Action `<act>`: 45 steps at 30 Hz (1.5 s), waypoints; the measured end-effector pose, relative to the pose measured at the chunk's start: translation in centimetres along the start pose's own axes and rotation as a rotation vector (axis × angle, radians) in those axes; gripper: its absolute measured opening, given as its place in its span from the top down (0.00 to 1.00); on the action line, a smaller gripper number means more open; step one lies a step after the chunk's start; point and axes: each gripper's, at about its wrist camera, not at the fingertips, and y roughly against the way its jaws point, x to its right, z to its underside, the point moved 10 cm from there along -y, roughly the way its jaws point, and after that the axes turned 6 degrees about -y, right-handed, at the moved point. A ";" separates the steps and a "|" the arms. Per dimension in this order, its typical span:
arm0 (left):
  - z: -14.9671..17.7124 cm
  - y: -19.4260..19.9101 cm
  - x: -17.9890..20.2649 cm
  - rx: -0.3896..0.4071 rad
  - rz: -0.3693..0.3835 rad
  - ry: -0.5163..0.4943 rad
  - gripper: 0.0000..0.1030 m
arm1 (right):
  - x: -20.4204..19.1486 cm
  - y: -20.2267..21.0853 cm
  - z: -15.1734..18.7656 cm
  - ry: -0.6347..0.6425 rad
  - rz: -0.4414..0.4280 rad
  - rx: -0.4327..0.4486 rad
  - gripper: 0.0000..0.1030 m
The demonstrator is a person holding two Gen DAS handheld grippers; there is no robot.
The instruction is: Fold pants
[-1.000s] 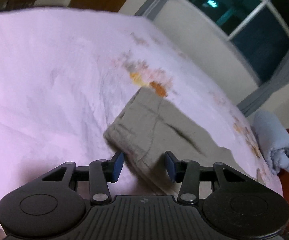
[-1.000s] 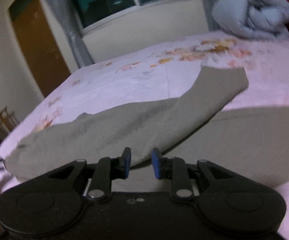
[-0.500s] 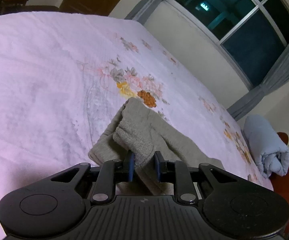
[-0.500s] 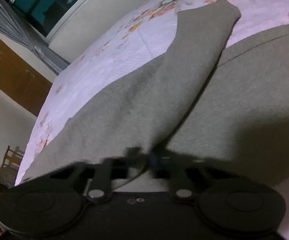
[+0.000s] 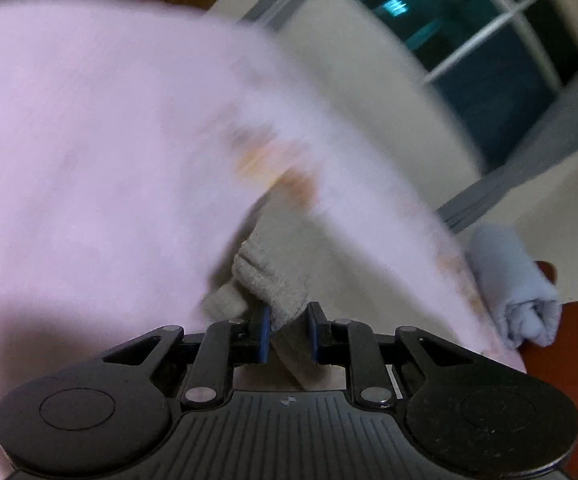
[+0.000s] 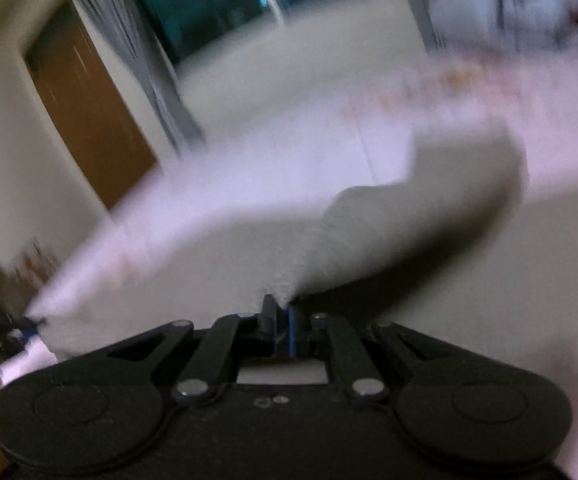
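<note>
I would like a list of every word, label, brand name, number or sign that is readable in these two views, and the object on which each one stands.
No text can be read in either view.
Left tool: a small pale mark on the ribbed housing, too small to read.
Right tool: two small round marks on the housing, not legible as text.
Pants, bedsheet, rolled blanket: no print; both views are motion-blurred.

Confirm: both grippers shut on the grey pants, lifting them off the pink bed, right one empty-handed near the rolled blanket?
Not quite. The right gripper is not empty: the right wrist view shows its jaws shut on pants fabric. The left gripper also clamps the pants over the pink bed. The rolled blanket lies at the bed's far edge.
</note>
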 end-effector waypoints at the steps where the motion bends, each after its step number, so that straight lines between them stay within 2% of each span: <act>1: 0.4 0.2 -0.5 0.009 0.014 0.021 0.81 | 0.8 -0.7 1.3 -0.006 0.015 -0.022 1.00; 4: 0.1 0.5 0.3 0.021 0.006 0.001 0.81 | 1.5 -1.3 1.6 -0.061 0.007 -0.010 1.00; 11: -1.7 0.5 2.2 0.037 0.015 -0.057 0.81 | 0.2 -0.3 -0.3 -0.024 -0.018 0.039 1.00; 14: -0.6 -0.8 0.3 -0.046 -0.045 -0.055 0.81 | 1.1 -1.1 0.8 -0.028 0.006 -0.001 1.00; 16: -0.5 -0.8 0.0 -0.045 -0.047 -0.053 0.79 | 2.3 -2.1 2.0 -0.064 0.028 -0.058 1.00; 18: -0.8 0.2 0.5 -0.019 -0.063 -0.057 0.63 | 2.7 -1.3 1.3 -0.091 0.029 -0.028 0.87; 19: -1.0 1.2 0.8 0.007 -0.106 -0.077 0.36 | 2.7 -0.4 0.5 -0.096 0.032 0.005 0.84; 20: -1.2 2.3 1.2 0.041 -0.143 -0.103 0.24 | 2.6 0.4 -0.2 -0.089 0.028 0.028 0.83; 22: -1.5 4.6 3.2 0.125 -0.227 -0.209 0.23 | 2.7 2.2 -2.1 -0.036 0.049 0.079 0.83; 26: -0.3 5.0 8.1 0.191 -0.320 -0.338 0.07 | 4.5 4.2 -6.3 -0.005 0.123 0.149 0.82; 28: 0.7 3.9 9.8 0.201 -0.389 -0.394 0.07 | 5.4 4.5 -8.3 0.009 0.154 0.176 0.82; 31: 2.1 1.8 11.3 0.181 -0.454 -0.427 0.07 | 5.8 3.7 -10.9 0.057 0.197 0.182 0.79; 32: 2.3 1.2 11.8 0.172 -0.454 -0.428 0.06 | 5.9 3.3 -11.5 0.071 0.212 0.176 0.77; 35: 3.6 -0.7 13.4 0.095 -0.429 -0.426 0.06 | 6.2 1.4 -13.5 0.119 0.235 0.154 0.75; 39: 5.6 -4.0 12.6 -0.050 -0.496 -0.492 0.06 | 6.9 -2.3 -16.4 0.179 0.269 0.125 0.72; 41: 6.3 -4.4 12.2 -0.035 -0.491 -0.489 0.00 | 7.0 -4.7 -17.6 0.194 0.285 0.101 0.72; 45: 7.2 -3.8 12.6 0.021 -0.485 -0.508 0.00 | 7.4 -10.0 -19.4 0.226 0.325 0.045 0.72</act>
